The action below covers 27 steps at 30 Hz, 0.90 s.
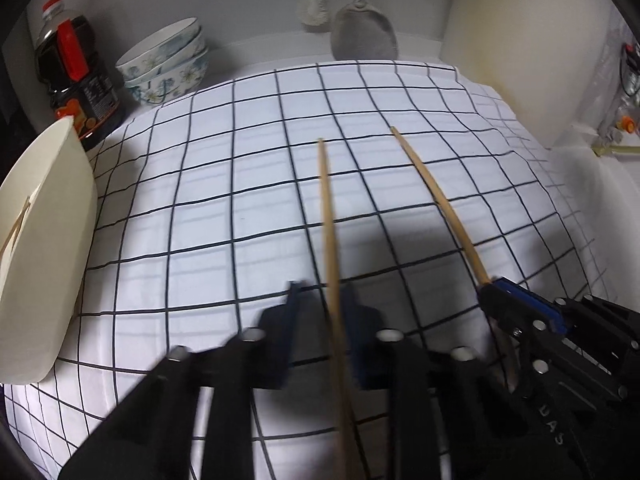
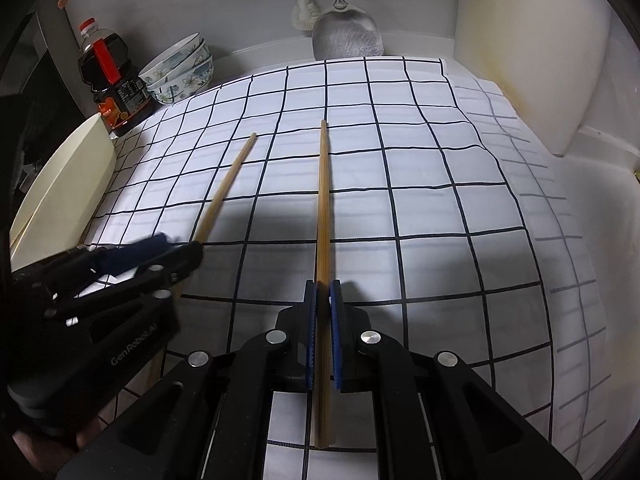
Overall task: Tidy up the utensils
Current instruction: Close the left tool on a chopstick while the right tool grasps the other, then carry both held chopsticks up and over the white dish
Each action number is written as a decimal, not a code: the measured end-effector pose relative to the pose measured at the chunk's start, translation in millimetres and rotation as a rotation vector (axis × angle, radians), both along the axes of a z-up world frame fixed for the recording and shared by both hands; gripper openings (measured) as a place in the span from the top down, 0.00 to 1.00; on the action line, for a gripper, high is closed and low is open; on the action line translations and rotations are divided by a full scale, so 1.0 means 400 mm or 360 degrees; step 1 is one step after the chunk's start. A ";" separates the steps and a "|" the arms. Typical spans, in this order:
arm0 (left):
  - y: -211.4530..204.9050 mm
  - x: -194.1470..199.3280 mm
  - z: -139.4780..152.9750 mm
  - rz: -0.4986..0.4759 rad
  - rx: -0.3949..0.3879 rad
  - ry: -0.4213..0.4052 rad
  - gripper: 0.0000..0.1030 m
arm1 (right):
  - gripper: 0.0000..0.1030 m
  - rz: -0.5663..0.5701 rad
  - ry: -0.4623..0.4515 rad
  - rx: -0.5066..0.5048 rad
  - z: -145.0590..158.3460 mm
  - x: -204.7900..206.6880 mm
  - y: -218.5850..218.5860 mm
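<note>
Two wooden chopsticks lie over a white checked cloth (image 1: 224,208), both pointing toward the back wall. My left gripper (image 1: 323,286) is shut on the left chopstick (image 1: 326,208), which runs back between its blurred fingers. In the right wrist view that gripper (image 2: 192,249) sits at the left with the same chopstick (image 2: 228,184) sticking out of it. My right gripper (image 2: 323,284) is shut on the other chopstick (image 2: 323,200), its blue pads pressed on both sides. The left wrist view shows the right gripper (image 1: 490,285) and its chopstick (image 1: 434,190) at the right.
A cream container (image 1: 48,240) stands at the cloth's left edge with thin sticks (image 1: 16,228) inside. Behind it are a dark sauce bottle (image 1: 76,76) and stacked flowered bowls (image 1: 168,60). A metal spatula (image 1: 362,36) and a brush (image 1: 314,6) hang on the back wall.
</note>
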<state>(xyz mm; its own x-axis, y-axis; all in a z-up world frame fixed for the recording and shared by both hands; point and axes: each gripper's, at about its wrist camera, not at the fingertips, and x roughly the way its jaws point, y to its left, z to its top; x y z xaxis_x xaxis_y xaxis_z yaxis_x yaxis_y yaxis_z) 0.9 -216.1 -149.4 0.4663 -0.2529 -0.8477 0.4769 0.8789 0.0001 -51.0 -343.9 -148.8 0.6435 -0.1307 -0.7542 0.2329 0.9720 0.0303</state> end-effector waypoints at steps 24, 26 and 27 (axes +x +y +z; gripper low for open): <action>0.364 0.070 0.307 0.0228 -0.0307 -0.0118 0.93 | 0.94 0.0248 -0.0291 -0.0004 0.287 0.068 0.256; 0.417 0.083 0.328 0.0279 -0.0325 -0.0131 0.93 | 0.94 0.0297 -0.0330 -0.0020 0.321 0.083 0.301; 0.451 0.091 0.339 0.0311 -0.0336 -0.0143 0.93 | 0.94 0.0335 -0.0355 -0.0026 0.342 0.095 0.334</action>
<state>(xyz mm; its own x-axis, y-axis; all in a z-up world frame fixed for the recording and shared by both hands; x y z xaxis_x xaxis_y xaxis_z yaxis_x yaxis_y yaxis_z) 37.2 -35.9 -13.7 0.5942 -0.3171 -0.7392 0.3051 0.9392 -0.1577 -13.1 -210.2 -11.8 0.8072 0.0118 -0.5902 0.0159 0.9990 0.0417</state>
